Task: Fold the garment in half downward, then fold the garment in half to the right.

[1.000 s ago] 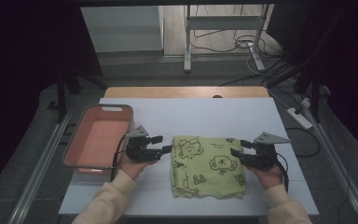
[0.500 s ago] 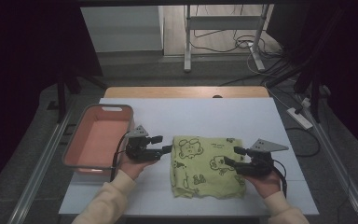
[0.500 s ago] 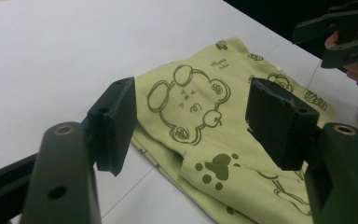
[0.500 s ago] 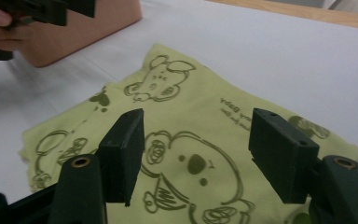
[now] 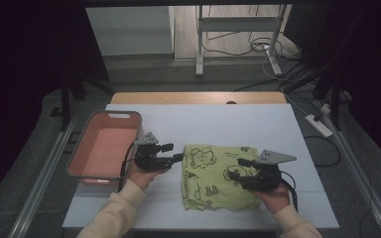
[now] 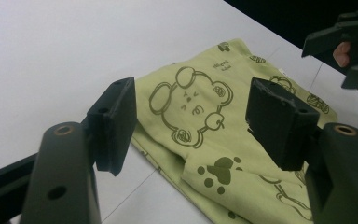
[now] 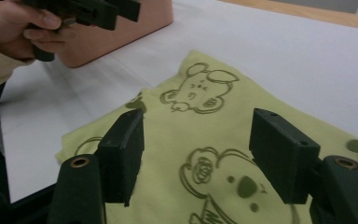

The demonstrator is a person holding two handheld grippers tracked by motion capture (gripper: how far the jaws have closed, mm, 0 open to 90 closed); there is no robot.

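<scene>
One green cloth [image 5: 217, 174] and one pink tray [image 5: 104, 148] lie on the worktop [image 5: 258, 124]; the left gripper [image 5: 174, 157] and right gripper [image 5: 237, 171] both have fingers spread, pinching nothing.

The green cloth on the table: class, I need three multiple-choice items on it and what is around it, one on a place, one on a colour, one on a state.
1. Where does the pink tub stand from the green cloth in the high view?
A. To its left
B. To its right
C. On top of it

2. What colour are the bear drawings on the cloth?
A. Red
B. Dark olive
C. Bright blue

3. How does the left tool stand?
A. Shut on the cloth
B. Shut on the tub's rim
C. Open, with nothing between its pads

Key: 1 A, the tub sits at the table's left edge, beyond the left tool. 2 B, the bears and paw prints are dark olive lines on light green. 3 C, the left gripper view shows both pads apart above the cloth's edge.
</scene>
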